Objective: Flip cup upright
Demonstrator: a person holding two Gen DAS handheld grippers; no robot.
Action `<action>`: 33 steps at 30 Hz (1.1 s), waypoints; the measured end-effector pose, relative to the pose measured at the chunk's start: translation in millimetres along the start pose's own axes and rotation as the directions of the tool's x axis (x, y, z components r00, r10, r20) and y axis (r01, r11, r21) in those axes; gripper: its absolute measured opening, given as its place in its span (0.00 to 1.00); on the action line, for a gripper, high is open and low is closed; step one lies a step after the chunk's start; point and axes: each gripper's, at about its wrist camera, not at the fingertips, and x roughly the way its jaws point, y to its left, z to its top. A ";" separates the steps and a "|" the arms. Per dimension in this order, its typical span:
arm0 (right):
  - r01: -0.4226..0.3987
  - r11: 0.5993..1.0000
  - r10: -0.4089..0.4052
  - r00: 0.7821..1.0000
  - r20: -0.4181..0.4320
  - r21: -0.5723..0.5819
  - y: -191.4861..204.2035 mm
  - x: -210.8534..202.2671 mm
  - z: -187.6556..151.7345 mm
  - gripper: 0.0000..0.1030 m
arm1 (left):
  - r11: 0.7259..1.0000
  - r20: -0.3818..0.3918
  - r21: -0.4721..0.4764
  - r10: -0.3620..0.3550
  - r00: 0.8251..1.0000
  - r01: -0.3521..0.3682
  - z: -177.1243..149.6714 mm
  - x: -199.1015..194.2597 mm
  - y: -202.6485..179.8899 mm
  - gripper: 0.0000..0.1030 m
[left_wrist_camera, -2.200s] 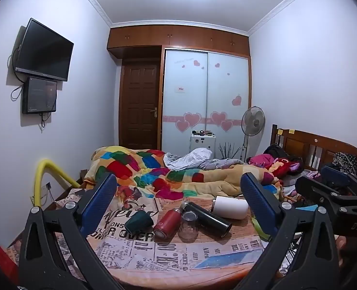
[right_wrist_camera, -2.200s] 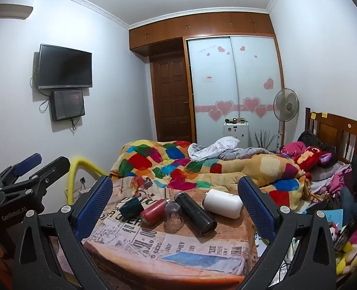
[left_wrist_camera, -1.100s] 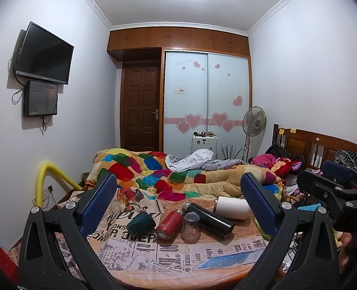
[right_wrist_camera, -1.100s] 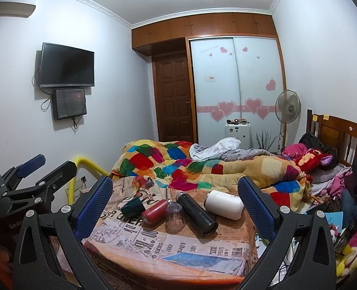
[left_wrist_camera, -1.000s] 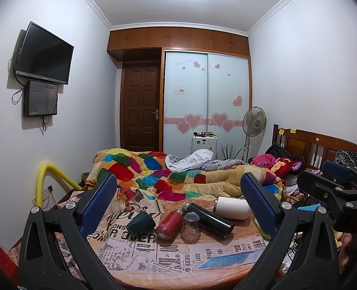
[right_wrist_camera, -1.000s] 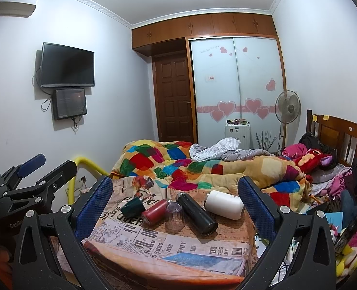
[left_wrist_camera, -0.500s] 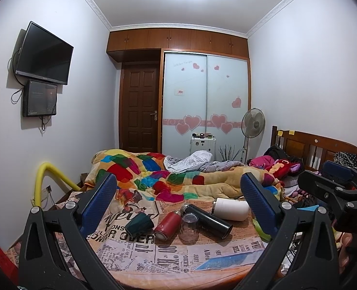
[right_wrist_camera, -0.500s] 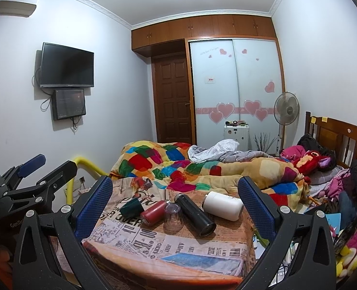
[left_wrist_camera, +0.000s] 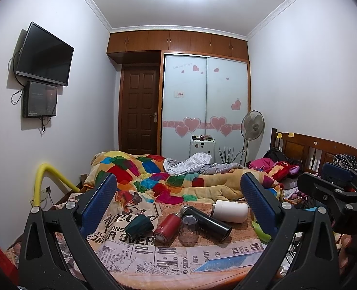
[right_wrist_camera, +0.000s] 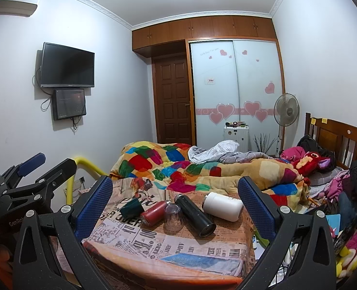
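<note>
A clear cup [left_wrist_camera: 188, 228] stands upside down on the newsprint-covered table [left_wrist_camera: 168, 256]; it also shows in the right wrist view [right_wrist_camera: 173, 218]. Around it lie a dark green cup [left_wrist_camera: 138, 226], a red bottle [left_wrist_camera: 166, 227], a black bottle [left_wrist_camera: 206, 222] and a white bottle [left_wrist_camera: 230, 211], all on their sides. My left gripper [left_wrist_camera: 178, 205] is open and empty, held back from the table. My right gripper [right_wrist_camera: 174, 204] is open and empty, also short of the cups.
A bed with a colourful quilt [left_wrist_camera: 159, 176] lies behind the table. A yellow padded rail [left_wrist_camera: 42, 181] stands at the left. A wooden headboard [left_wrist_camera: 318, 149] and piled clothes are at the right. A fan [left_wrist_camera: 252, 125] stands by the wardrobe.
Both views have drifted slightly; the left wrist view has tilted up a little. Both grippers stay open. The cups and bottles have not moved.
</note>
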 end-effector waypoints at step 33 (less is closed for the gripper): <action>0.041 0.999 -0.038 0.990 -0.138 0.019 -16.5 59.3 -29.0 1.00 | 0.995 -0.245 -0.064 0.056 0.968 -0.073 -59.0 115.3 70.5 1.00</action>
